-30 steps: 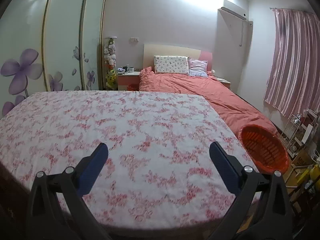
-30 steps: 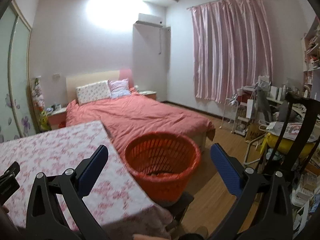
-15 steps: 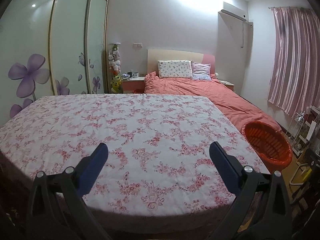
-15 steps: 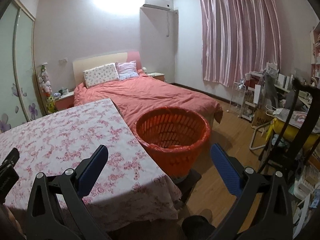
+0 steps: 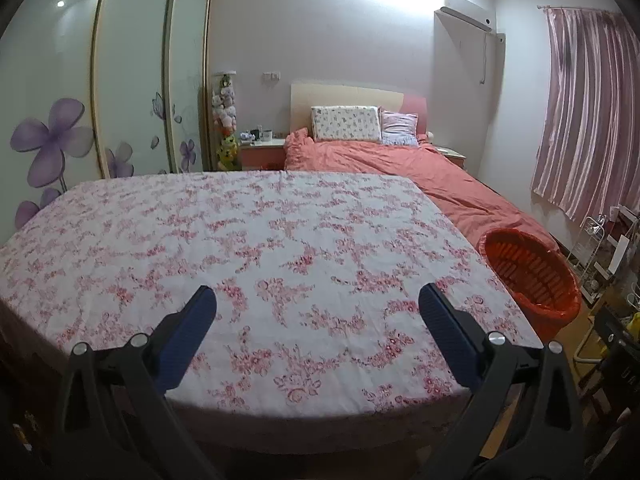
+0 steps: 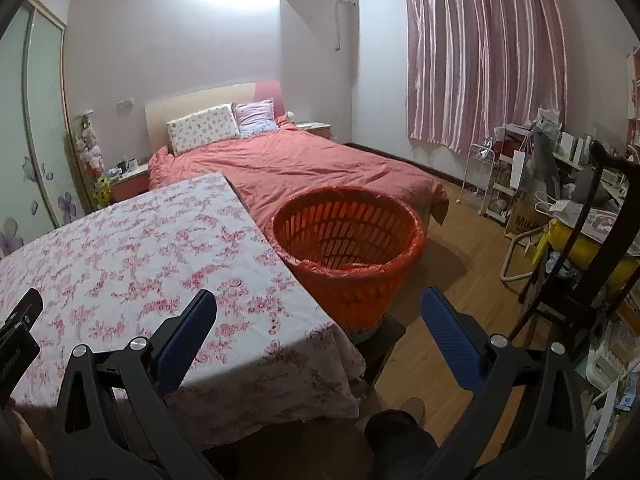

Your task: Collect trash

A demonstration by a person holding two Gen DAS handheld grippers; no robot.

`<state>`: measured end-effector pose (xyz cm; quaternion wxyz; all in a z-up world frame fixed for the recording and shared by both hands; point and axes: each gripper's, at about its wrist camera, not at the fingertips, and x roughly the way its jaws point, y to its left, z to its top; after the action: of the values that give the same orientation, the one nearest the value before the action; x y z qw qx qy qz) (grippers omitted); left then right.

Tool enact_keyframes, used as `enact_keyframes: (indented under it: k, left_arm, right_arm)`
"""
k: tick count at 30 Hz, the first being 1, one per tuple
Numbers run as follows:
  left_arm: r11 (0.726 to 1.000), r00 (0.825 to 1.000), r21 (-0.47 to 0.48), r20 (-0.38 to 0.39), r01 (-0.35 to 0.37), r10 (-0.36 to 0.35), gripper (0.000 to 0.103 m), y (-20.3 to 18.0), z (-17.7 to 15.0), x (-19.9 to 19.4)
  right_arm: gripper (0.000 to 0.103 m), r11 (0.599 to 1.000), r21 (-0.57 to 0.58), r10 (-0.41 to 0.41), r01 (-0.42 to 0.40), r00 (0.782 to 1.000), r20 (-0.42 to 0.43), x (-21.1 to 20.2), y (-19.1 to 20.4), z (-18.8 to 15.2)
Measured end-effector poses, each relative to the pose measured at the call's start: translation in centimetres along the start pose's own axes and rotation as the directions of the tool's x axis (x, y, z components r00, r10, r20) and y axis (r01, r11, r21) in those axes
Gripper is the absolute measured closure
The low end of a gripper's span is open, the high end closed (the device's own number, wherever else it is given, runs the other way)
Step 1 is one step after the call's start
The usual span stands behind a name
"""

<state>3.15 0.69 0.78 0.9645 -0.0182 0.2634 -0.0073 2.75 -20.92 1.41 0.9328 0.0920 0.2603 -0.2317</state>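
Left tool (image 5: 316,312) hangs over the floral-clothed desk (image 5: 256,248), fingers spread wide, nothing held. Right tool (image 6: 318,314) is just as wide and bare, near the desk's corner. The orange trash basket (image 6: 348,256) sits just beside the desk's right edge, the bed (image 6: 304,168) behind it.

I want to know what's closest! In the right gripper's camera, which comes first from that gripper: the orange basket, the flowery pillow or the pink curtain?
From the right gripper:
1. Orange basket, just ahead.
2. Flowery pillow, at the bed's head, left.
3. Pink curtain, far right; too close to call against the pillow.
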Motion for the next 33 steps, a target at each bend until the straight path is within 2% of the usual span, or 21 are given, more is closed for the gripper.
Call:
enact_keyframes:
  k: [11,22,33]
  left_arm:
    - [1.000,0.999,0.004,-0.036,0.010,-0.010,0.004,-0.6,-0.6,0.2]
    - [0.999,0.999,0.006,-0.004,0.041,-0.041,0.004,-1.0,-0.2,-1.0]
    - [0.999,0.999,0.015,0.003,0.043,-0.043,0.004,-1.3,-0.1,-1.5]
  right_arm:
    - [0.002,0.999,0.008,-0.037,0.037,0.999,-0.023,0.0,-0.5,-0.2]
    - [0.002,1.000,0.008,-0.024,0.024,1.000,0.006,-0.6,-0.6,0.0]
    - [0.002,1.000,0.009,-0.020,0.020,1.000,0.010,-0.8,-0.6,0.1]
